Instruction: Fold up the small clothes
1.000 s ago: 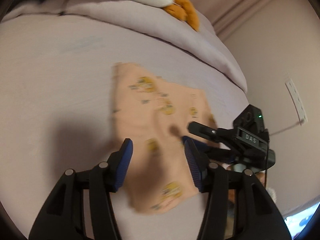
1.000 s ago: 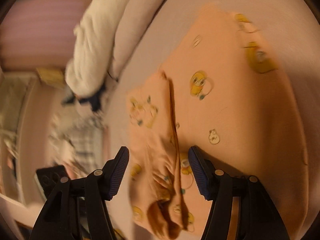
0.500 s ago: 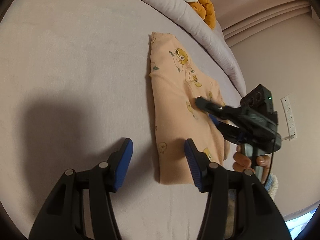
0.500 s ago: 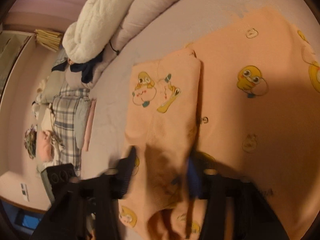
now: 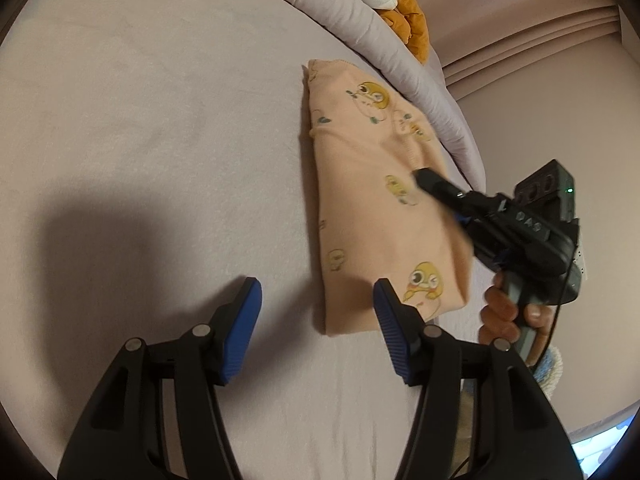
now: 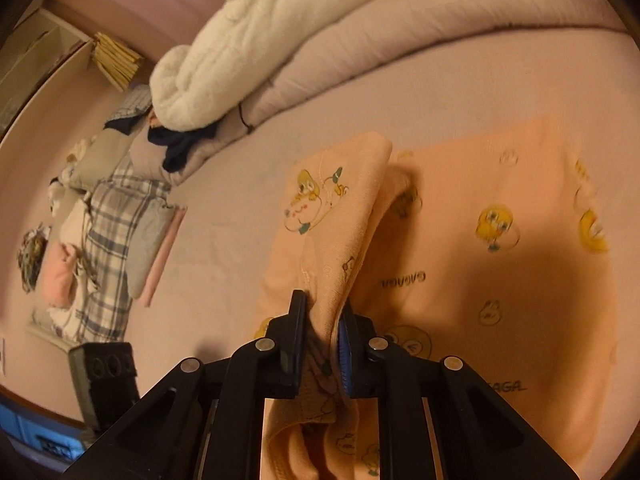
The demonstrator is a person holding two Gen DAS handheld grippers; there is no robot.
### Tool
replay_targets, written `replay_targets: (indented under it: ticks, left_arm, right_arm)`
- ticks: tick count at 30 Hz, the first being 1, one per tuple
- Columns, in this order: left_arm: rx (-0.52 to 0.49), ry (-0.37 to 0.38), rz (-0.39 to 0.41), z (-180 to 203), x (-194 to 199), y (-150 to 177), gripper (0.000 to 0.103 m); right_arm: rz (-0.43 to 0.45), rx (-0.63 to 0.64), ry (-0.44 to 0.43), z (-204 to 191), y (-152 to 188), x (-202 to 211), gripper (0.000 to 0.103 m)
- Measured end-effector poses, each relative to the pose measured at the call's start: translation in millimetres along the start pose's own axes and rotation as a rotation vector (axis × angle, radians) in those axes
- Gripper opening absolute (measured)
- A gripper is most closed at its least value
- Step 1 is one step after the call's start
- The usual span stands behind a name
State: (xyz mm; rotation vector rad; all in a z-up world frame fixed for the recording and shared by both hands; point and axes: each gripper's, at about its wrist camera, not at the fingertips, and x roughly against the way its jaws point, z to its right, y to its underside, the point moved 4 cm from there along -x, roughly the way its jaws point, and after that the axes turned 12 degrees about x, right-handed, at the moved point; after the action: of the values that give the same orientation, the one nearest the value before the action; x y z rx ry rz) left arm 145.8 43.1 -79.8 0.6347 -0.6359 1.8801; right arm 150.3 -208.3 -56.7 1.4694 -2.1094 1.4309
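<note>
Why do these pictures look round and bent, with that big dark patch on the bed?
Left wrist view: the fisheye lens bows the edges; the dark patch is a shadow on the sheet. Right wrist view: warm, dim light, a shadow across the peach garment, background pile slightly soft.

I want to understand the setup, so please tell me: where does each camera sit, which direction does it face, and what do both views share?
Left wrist: on the left hand-held gripper, open, looking down at the bed; the person's right hand shows.
Right wrist: on the right hand-held gripper, facing the white blanket, jaws shut on a fold.
Shared: the peach garment.
</note>
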Motion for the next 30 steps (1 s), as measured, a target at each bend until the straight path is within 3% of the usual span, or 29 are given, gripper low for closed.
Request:
replay_targets:
  ticks: [7,11,15,22,26,30]
  left_arm:
    - [-0.015,-0.011,-0.013,2,-3,3,0.057]
    - [-0.023,-0.011,-0.021,5,-9,3,0.057]
    - [-0.024,-0.012,-0.031,10,-15,2,0.057]
    - [-0.065,-0.024,-0.052,20,-19,6,0.058]
    - [-0.072,-0.020,-0.054,25,-22,3,0.058]
    - [-0.077,-0.011,-0.054,34,-27,2,0.058]
  right_arm:
    - [0.031,-0.008,0.093,29,-7,31,0.016]
    - [-0.007,-0.065,0.128,63,2,32,0.016]
    - [-0.038,-0.136,0.105,87,13,20,0.016]
    - [0.068,-0.105,0.102,78,3,44,0.016]
    - [0.045,-0.121,0.163,92,10,44,0.016]
    - [0.017,-0.216,0.108,114,25,32,0.016]
